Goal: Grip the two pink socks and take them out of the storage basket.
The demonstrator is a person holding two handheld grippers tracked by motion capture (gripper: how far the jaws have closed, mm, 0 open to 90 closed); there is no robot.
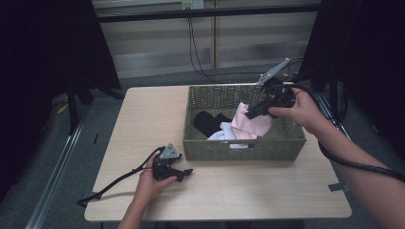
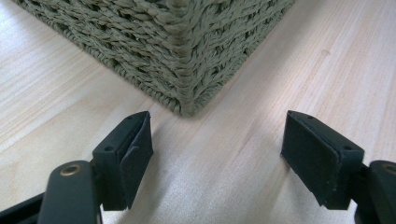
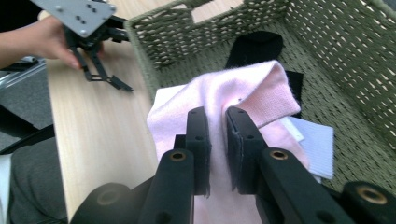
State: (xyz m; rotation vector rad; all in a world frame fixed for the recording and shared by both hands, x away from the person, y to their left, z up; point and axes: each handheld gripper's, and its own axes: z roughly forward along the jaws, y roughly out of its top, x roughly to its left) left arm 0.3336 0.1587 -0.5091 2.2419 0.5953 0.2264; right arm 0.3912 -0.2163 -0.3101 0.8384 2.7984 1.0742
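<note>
Pale pink knitted sock [image 3: 243,93], soft and fuzzy, pinched in a fold and hanging up off the pile, ribbed cuff flopped over to the right. Held over the right half of the woven green basket [image 1: 200,98], low end trailing down onto the white cloth [image 1: 220,133] at the near wall. Basket standing right of centre on the table, near-left corner [image 2: 187,70] square and upright.

Both grippers [image 1: 173,167] [image 1: 267,98] are black, each topped by a grey screwed plate and trailing a black cable; forearms bare.
</note>
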